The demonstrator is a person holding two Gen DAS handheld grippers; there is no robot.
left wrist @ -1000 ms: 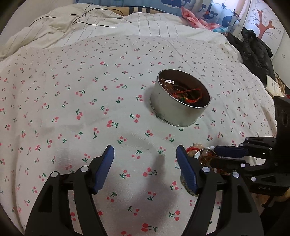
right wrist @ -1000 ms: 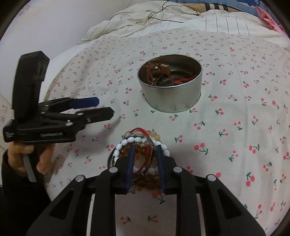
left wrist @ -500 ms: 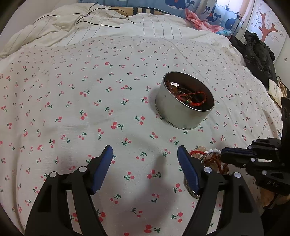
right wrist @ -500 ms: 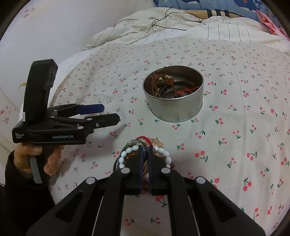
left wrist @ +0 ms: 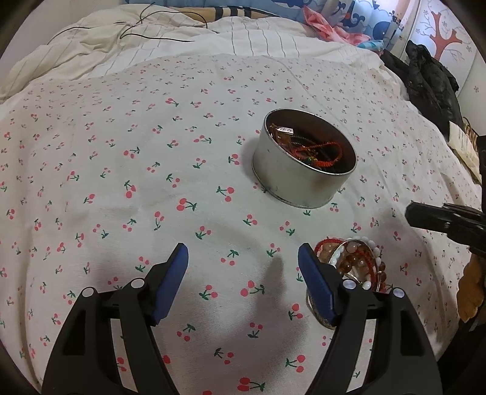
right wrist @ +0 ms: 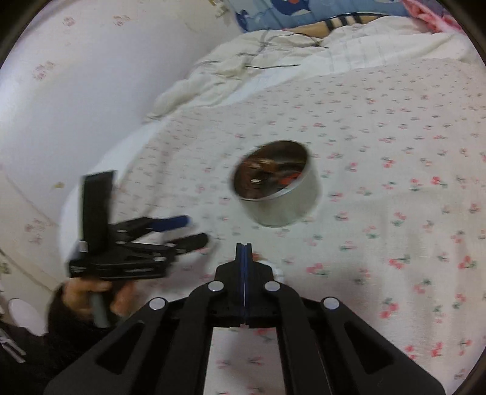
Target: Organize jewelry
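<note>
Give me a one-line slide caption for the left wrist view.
Open left gripper over the cherry-print bedspread, bracelets beside its right finger, jewelry tin beyond.

A bedroom in a home

There is a big bed (left wrist: 152, 152) with a white sheet covered in little red cherries. A crumpled striped blanket (left wrist: 188, 45) lies at the far end, with a thin black cable (left wrist: 158, 33) on it. Blue cartoon bedding (left wrist: 358, 18) sits behind it. A dark jacket (left wrist: 431, 79) lies at the side, near a wall with a painted red tree (left wrist: 446, 33).
</note>
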